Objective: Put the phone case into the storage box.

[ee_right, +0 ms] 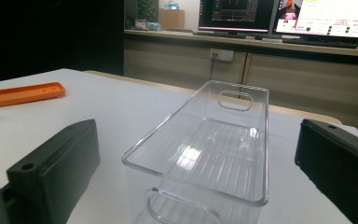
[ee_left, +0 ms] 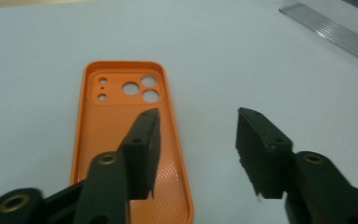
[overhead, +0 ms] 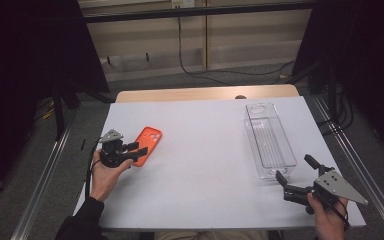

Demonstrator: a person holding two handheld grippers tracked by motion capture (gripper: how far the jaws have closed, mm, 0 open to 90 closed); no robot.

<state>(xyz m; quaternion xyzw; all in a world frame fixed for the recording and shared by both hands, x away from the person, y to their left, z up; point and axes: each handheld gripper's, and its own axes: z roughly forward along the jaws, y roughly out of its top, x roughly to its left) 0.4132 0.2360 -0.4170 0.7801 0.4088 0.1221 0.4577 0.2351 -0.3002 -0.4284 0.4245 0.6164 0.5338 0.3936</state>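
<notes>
One orange phone case (ee_left: 121,135) lies flat on our white desk (overhead: 205,150), under the left hand-held gripper (ee_left: 196,154)'s spread jaws; our right hand-held gripper (ee_right: 191,158), also spread, faces the clear bin (ee_right: 214,140).

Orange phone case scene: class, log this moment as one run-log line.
left gripper: open, over orange phone case | right gripper: open, facing clear bin | bin: empty

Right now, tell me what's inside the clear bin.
Nothing: the clear bin holds no item, and its ribbed floor shows through in the high view and right gripper view. The orange phone case lies apart on the table, by the left gripper.
</notes>
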